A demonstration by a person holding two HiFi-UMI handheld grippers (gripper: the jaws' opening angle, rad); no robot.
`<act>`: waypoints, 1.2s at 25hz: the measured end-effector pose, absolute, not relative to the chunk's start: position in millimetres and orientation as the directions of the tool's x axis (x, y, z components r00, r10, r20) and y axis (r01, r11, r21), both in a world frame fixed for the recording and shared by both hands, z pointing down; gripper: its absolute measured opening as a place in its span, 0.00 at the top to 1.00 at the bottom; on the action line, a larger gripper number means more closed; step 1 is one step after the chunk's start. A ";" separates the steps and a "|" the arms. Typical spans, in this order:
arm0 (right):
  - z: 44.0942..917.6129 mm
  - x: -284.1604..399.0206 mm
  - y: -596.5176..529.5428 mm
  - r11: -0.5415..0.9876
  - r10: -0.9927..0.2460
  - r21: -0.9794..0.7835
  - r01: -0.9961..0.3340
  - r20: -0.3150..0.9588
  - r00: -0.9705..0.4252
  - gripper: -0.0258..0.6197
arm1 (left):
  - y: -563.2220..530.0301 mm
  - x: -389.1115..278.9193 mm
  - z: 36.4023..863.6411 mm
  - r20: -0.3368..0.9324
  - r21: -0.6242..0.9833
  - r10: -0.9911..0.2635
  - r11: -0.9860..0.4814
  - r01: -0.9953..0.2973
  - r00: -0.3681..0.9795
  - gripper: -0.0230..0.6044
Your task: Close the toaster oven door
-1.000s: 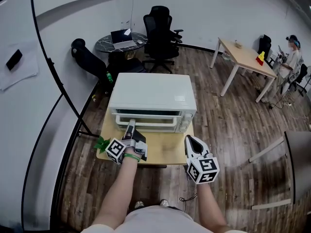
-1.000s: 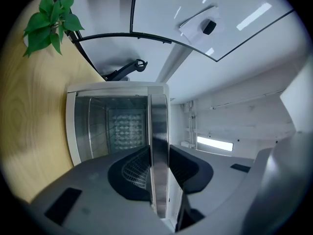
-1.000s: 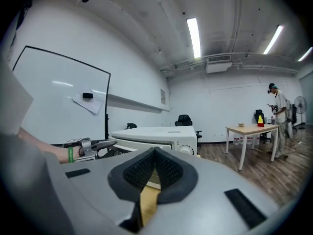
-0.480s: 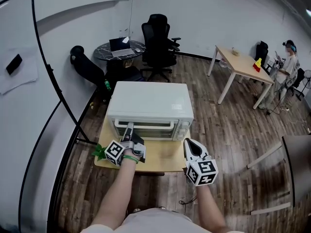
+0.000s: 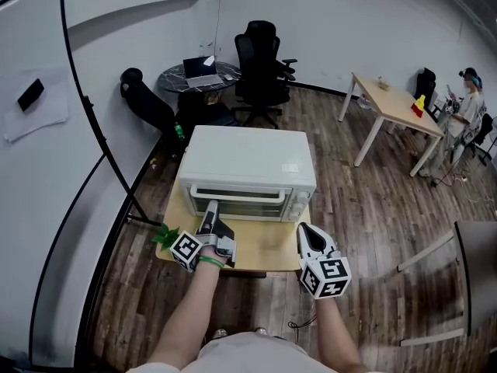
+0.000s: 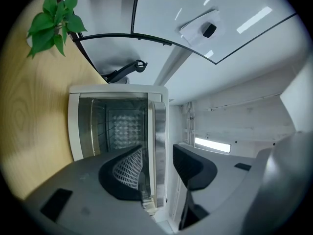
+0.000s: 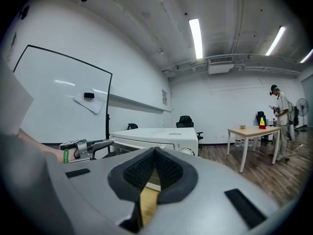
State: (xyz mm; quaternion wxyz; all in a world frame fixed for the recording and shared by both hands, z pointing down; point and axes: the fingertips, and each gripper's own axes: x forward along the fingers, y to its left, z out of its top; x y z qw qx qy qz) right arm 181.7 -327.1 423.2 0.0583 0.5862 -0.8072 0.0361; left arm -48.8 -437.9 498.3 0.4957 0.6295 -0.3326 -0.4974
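The toaster oven (image 5: 247, 158) is sitting on the bench (image 5: 268, 249) with its door (image 5: 237, 200) looking shut (only withdrawing remains, I judge), the left tongs (image 5: 211, 208) straddling its handle (image 6: 159, 141) spread, not pinching, and the right tongs (image 5: 308, 231) hovering pressed together, empty.

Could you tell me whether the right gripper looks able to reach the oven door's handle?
Probably yes: only bare table lies between the right gripper and the handle, whose right part is free of the left gripper.
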 end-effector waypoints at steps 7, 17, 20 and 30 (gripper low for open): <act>430.6 163.0 -319.3 0.340 -0.930 -0.002 -0.940 0.148 -0.336 0.96 | -399.6 -61.7 494.4 -0.327 0.945 -0.903 -0.318 0.078 0.280 0.85; 425.0 150.5 -314.9 0.351 -0.928 0.003 -0.937 0.139 -0.347 0.96 | -377.3 -67.5 462.3 -0.349 0.905 -0.861 -0.411 -0.105 0.369 0.94; 419.7 149.4 -314.5 0.348 -0.930 0.009 -0.937 0.129 -0.344 0.96 | -373.9 -67.3 452.1 -0.287 0.849 -0.856 -0.435 -0.299 0.431 0.94; 402.3 151.4 -312.9 0.335 -0.939 0.041 -0.941 0.094 -0.331 0.96 | -358.5 -45.7 413.5 -0.059 0.204 -0.846 -0.530 -0.823 0.530 0.94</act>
